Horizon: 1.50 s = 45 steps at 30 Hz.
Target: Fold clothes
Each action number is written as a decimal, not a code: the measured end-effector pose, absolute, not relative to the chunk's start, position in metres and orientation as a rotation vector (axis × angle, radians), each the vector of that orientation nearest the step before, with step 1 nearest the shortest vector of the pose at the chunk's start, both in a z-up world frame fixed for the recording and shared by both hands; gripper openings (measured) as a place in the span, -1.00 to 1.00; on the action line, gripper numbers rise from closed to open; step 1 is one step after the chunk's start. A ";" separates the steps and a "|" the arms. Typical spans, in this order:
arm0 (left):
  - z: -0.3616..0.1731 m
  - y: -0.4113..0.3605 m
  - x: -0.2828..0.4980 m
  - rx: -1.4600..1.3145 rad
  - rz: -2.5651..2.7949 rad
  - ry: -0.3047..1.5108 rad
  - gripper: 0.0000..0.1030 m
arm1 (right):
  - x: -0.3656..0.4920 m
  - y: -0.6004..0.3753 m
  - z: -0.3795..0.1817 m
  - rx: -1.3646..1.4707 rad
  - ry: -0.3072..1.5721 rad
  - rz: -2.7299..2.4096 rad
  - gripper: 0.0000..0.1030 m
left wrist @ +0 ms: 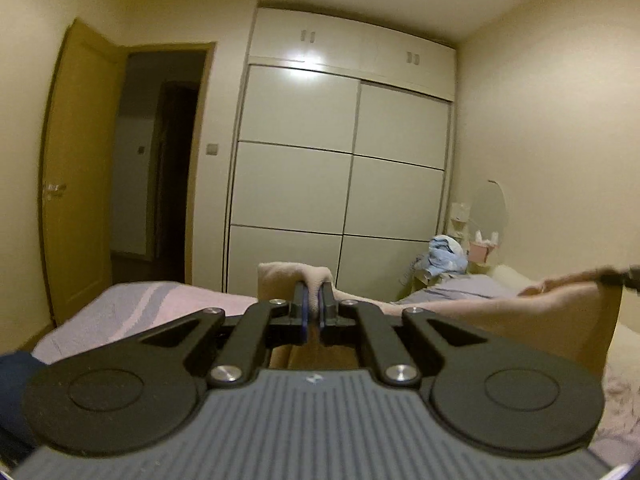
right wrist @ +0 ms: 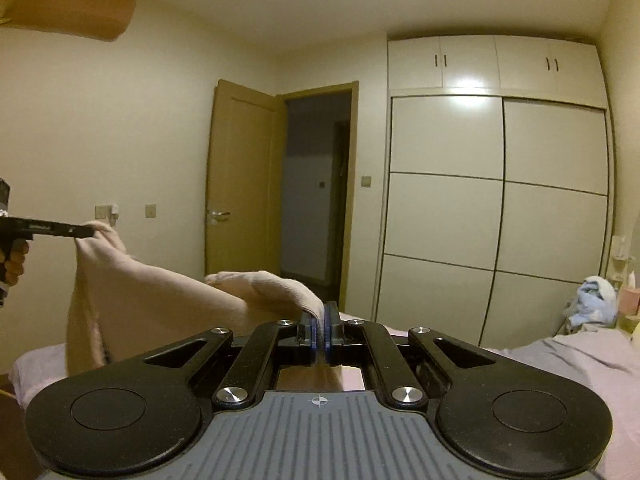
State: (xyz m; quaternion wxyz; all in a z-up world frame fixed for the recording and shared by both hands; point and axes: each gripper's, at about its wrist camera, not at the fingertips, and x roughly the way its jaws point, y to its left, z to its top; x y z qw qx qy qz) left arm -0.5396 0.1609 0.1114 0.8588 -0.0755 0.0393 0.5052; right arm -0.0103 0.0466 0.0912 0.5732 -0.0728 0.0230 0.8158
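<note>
A pale pink garment [right wrist: 160, 292] hangs stretched in the air above the bed between my two grippers. My left gripper [left wrist: 313, 294] is shut on one top corner of the garment [left wrist: 292, 276]. My right gripper [right wrist: 320, 320] is shut on the other top corner. In the right wrist view the left gripper [right wrist: 86, 231] shows at the far left, pinching the cloth. In the left wrist view the right gripper [left wrist: 602, 276] shows at the far right, with the cloth [left wrist: 520, 312] spanning toward it. The garment's lower part is hidden behind the gripper bodies.
A bed with a pinkish-lilac cover [left wrist: 140, 304] lies below. A cream sliding wardrobe [left wrist: 340, 160] stands ahead. An open wooden door [right wrist: 240, 184] leads to a dark hallway. A blue and white clothes pile [left wrist: 444, 258] and small items sit beside the bed at the right.
</note>
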 end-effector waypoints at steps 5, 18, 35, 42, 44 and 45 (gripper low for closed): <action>0.101 0.198 -0.523 -0.202 1.016 0.146 -0.90 | 0.001 0.067 0.080 -0.250 0.111 1.868 -0.96; -0.208 0.498 -0.400 -0.425 1.006 0.644 -0.82 | 0.009 0.347 -0.213 -0.617 0.669 1.406 -0.52; -0.304 0.328 -0.565 -0.996 1.096 0.840 -0.41 | 0.024 0.100 -0.321 -0.481 1.241 0.975 -0.03; -0.309 0.249 -0.590 -1.042 1.173 0.879 -0.19 | -0.001 0.047 -0.324 -0.545 1.324 1.082 -0.03; -0.316 0.240 -0.587 -1.031 1.187 0.878 -0.21 | -0.007 0.046 -0.337 -0.530 1.312 1.089 -0.03; -0.320 0.240 -0.581 -1.013 1.190 0.883 -0.23 | -0.011 0.042 -0.343 -0.504 1.312 1.098 -0.03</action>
